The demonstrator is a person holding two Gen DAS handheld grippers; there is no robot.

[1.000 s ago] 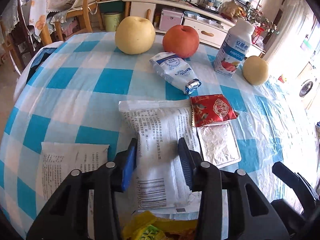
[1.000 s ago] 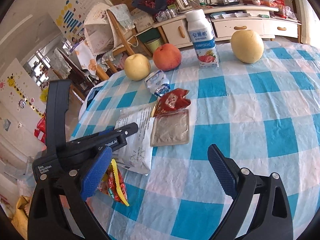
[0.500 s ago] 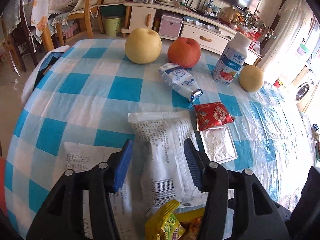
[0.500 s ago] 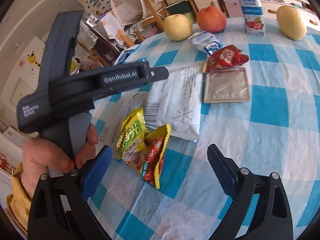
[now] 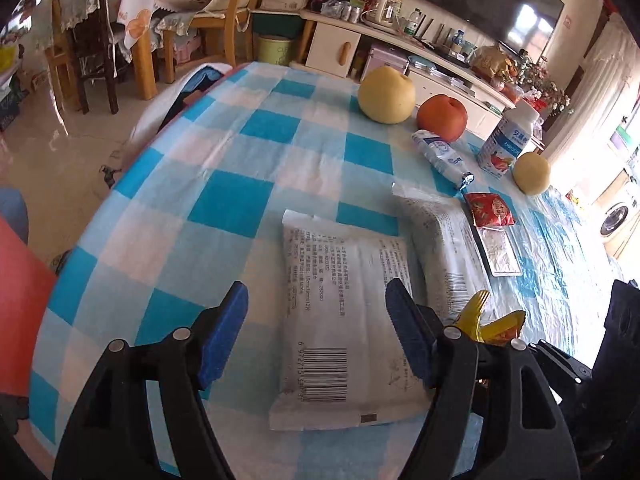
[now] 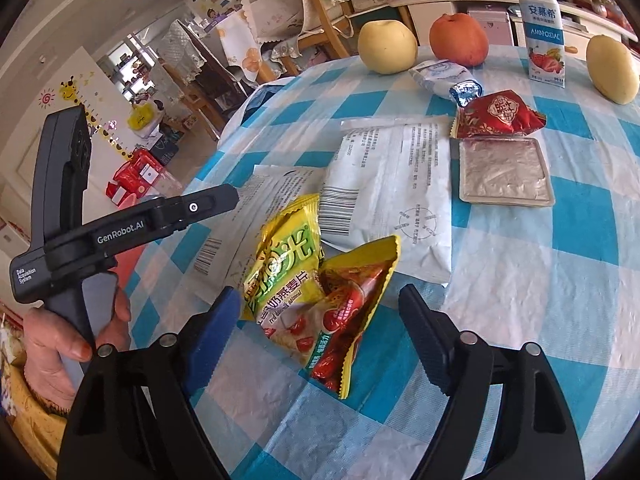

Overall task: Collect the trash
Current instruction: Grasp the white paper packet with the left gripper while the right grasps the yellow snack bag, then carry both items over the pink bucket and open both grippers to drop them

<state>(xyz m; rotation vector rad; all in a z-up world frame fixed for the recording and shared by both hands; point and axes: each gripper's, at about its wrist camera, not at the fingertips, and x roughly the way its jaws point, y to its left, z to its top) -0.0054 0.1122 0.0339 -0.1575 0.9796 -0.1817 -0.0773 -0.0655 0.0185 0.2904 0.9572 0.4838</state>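
Trash lies on a blue-and-white checked tablecloth. My left gripper is open, its jaws on either side of a white printed packet lying flat. A second white packet lies to its right. My right gripper is open over a yellow-and-red snack wrapper, not touching it. Beyond are a red wrapper, a silver foil tray and a crumpled white-blue wrapper. The left gripper's body shows in the right wrist view.
Two yellow pears, a red apple and a yogurt bottle stand at the table's far side. Wooden chairs and a low cabinet lie beyond. The table edge drops off at left.
My left gripper moved left, from the right-hand white packet to the left one, and opened wider. My right gripper swung over the yellow-and-red snack wrapper.
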